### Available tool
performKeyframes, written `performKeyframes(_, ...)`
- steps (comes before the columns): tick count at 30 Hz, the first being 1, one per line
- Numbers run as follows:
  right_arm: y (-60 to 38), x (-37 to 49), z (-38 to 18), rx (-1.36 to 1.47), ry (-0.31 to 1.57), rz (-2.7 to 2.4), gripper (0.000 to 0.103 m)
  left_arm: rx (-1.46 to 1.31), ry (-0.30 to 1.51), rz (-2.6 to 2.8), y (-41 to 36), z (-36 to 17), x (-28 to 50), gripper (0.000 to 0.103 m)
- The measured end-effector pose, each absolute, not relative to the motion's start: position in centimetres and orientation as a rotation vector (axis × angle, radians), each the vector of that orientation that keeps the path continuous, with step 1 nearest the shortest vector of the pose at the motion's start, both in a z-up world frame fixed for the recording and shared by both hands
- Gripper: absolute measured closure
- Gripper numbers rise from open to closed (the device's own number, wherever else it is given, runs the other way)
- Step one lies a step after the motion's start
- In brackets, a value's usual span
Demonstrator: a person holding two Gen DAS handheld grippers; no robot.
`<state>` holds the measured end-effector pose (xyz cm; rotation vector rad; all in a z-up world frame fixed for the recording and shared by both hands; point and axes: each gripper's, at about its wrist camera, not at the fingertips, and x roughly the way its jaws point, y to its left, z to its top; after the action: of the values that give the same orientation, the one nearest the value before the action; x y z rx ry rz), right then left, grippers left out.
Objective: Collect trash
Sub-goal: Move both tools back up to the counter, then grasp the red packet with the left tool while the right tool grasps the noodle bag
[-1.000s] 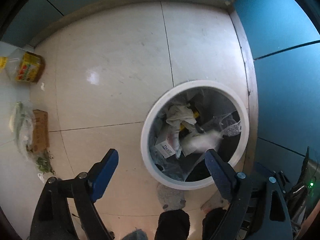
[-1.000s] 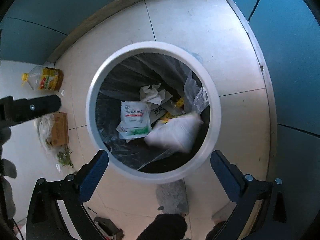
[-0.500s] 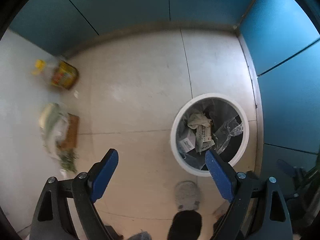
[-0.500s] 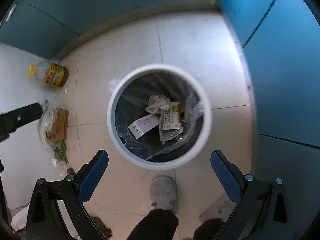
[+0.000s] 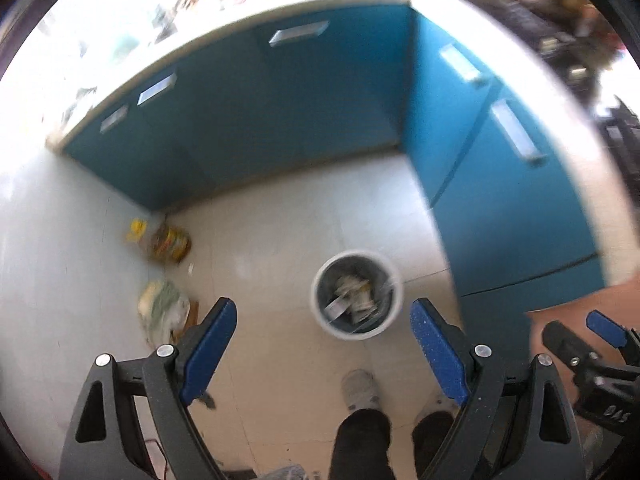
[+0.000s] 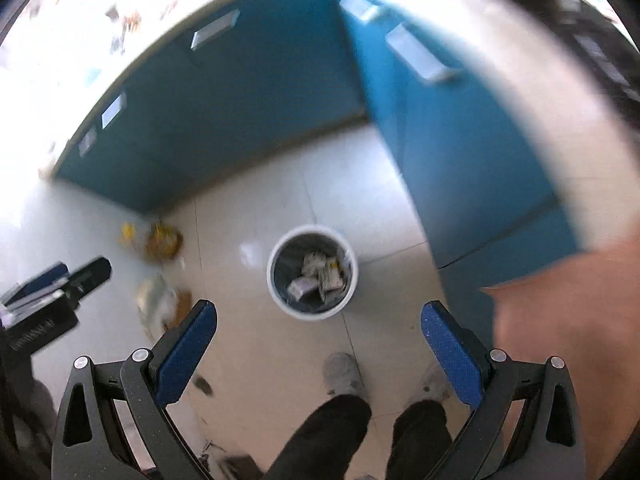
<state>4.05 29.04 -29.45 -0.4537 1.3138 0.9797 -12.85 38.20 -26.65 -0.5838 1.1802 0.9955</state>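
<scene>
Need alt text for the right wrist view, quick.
The open, empty right claw looks down from high on a white trash bin holding paper scraps on pale floor tiles, with blue cabinets behind. The person's shoes stand below.

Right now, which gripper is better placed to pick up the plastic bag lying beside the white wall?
Left, probably. The left gripper has open, empty jaws, and the crumpled plastic bag lies just beyond its left finger. The right gripper, also open, sits farther over.
</scene>
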Motion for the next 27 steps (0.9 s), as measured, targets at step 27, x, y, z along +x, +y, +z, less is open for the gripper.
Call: performKeyframes(27, -20.8, 51.1, -24.6, 0.534, 1.170, 0.068, 0.020, -0.217, 1.272, 0.250, 11.7, -27.7, 43.2, 0.016)
